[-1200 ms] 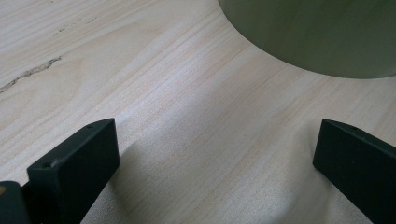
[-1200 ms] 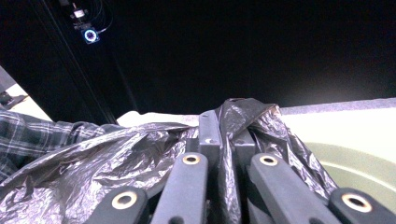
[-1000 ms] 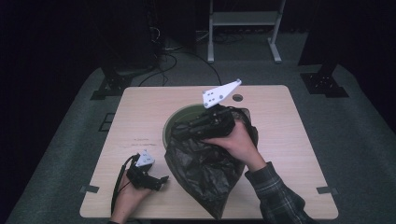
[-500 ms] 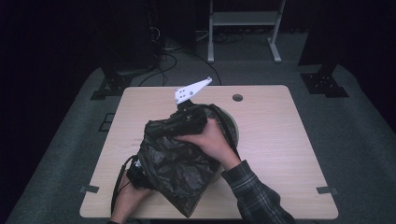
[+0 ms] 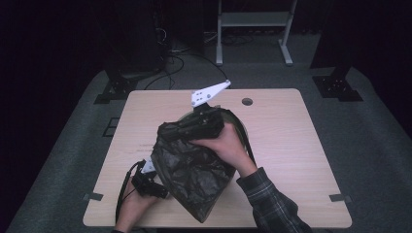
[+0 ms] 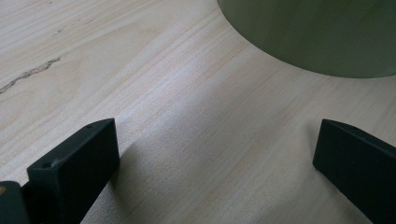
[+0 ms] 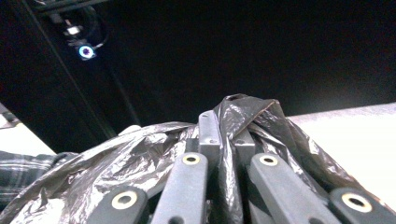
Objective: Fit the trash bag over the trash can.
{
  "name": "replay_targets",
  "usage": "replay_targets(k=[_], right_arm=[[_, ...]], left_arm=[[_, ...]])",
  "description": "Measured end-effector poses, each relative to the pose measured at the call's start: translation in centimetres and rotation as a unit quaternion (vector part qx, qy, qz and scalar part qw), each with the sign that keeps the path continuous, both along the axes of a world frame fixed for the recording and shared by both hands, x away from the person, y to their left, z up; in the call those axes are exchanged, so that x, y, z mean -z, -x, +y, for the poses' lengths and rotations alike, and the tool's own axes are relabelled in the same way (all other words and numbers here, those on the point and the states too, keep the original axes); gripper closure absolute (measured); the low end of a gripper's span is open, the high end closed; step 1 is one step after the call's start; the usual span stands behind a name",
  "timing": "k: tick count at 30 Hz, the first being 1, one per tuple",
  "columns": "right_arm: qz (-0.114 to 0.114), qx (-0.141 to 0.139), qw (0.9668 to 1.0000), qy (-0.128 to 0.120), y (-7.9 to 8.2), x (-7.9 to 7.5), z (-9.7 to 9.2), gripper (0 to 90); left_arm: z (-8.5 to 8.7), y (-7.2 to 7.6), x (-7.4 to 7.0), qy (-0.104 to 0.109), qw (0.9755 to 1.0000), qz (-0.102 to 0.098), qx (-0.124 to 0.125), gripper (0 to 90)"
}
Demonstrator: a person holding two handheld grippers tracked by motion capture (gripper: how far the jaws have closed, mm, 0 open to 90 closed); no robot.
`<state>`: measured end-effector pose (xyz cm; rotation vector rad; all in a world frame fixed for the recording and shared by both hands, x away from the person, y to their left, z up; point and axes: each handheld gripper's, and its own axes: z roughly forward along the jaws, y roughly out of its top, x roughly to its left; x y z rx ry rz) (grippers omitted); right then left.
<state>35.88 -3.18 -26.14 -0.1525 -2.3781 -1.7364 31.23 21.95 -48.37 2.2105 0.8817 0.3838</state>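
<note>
Black plastic bag [image 5: 194, 170] hangs clamped in the right hand-held gripper [image 5: 206, 121] (a fold pinched between its jaws).

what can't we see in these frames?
- Bin: high view, mostly hidden by the bag and right hand; in the left gripper view its top is cut off by the edge.
- Bag's inside: cannot tell if it holds anything, its folds hide that.
- Left gripper: high view, one side hidden under the bag; its fingers stand open over bare table.
- Right gripper: shut on the bag; plastic hides the fingertips.
</note>
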Motion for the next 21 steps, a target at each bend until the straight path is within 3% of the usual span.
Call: replay_targets(k=[7,15,21], right_arm=[[0.006,0.036,0.9993,0.003,-0.8,0.6,-4.0,87.1],[-0.001,0.071,0.9972,0.025,-1.2,0.7,-7.6,87.1],[-0.007,0.102,0.9925,0.066,-1.3,1.3,-9.7,87.1]], left_arm=[[0.0,0.0,0.0,0.001,1.0,0.0,0.0,0.0],[0.0,0.0,0.0,0.0,1.0,0.0,0.0,0.0],[0.0,0.0,0.0,0.0,1.0,0.0,0.0,0.0]])
